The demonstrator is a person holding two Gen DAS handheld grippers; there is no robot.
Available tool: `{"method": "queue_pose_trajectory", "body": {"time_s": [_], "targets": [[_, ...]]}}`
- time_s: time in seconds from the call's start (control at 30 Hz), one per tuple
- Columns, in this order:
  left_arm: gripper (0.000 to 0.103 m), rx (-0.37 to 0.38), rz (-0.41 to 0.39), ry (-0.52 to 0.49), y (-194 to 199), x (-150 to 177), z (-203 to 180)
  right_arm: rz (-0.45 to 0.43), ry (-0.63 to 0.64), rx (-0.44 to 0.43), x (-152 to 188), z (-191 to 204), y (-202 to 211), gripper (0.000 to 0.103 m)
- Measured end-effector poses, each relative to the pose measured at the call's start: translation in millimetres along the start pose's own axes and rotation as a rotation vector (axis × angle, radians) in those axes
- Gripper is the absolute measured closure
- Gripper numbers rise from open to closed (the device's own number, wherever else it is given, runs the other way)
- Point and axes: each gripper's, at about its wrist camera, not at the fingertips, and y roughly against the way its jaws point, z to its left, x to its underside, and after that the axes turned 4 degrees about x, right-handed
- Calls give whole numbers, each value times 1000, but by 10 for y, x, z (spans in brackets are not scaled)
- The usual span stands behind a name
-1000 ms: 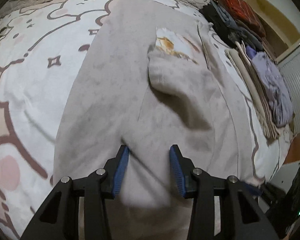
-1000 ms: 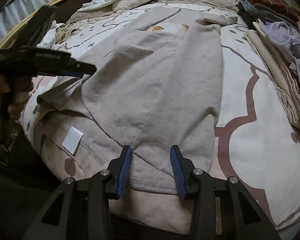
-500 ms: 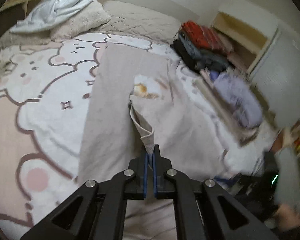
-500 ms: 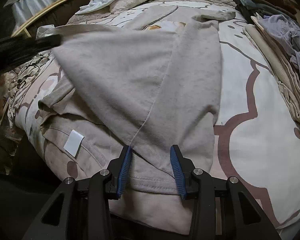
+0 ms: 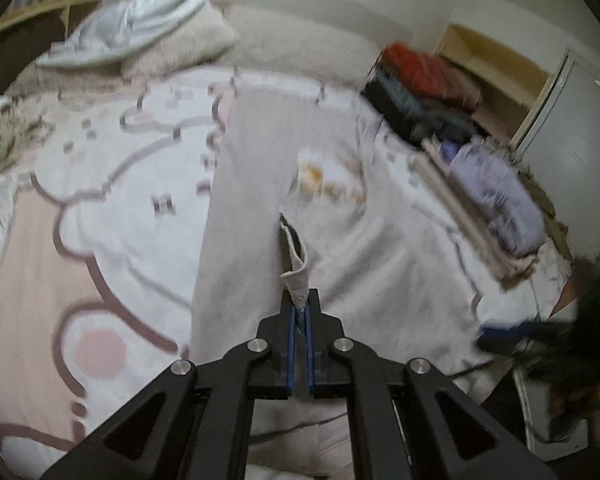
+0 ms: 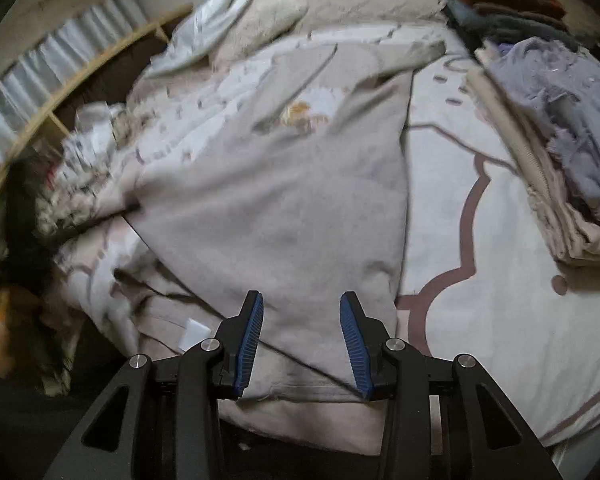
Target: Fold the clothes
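Left tongs [image 5: 299, 310] clamped on sweatshirt [image 5: 252, 208] cuff, lifted off bed [image 5: 112, 184]; right tongs [image 6: 301, 340] wide open over hem, gripping nothing.

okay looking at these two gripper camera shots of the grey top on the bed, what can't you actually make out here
- Left wrist view: the grey top and its chest print are motion-blurred; the design is unreadable.
- Left wrist view: the left gripper covers the pinched part of the cuff.
- Right wrist view: the right gripper hides part of the hem.
- Right wrist view: the white tag is too small to read.
- Both views: the folded stack is blurred and cropped.
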Motion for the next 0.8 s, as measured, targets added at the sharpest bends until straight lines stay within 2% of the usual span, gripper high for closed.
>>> {"method": "queue_pose_trajectory", "body": {"time_s": [0.07, 0.17, 0.23, 0.27, 0.37, 0.4, 0.53, 0.6, 0.8], "targets": [[98, -25, 29, -35, -69, -16, 9, 106, 33, 29, 98, 10, -232, 71], [98, -78, 165, -63, -413, 159, 124, 107, 53, 46, 254, 7, -305, 72], [92, -104, 247, -77, -592, 288, 215, 116, 55, 49, 269, 0, -297, 72], [87, -103, 249, -72, -583, 297, 246, 122, 55, 49, 271, -4, -291, 72], [58, -96, 199, -60, -423, 142, 343, 134, 68, 65, 272, 12, -305, 72], [56, -91, 169, -73, -364, 19, 369, 137, 76, 73, 272, 24, -318, 72], [56, -70, 104, -145, -369, -449, 334, 137, 59, 67, 288, 1, -346, 72], [62, 4, 99, -176, -520, -654, 280, 133, 26, 43, 287, -61, -342, 72], [63, 96, 248, -210, -1311, -914, 199, 116, -23, 27, 311, -111, -344, 72]]}}
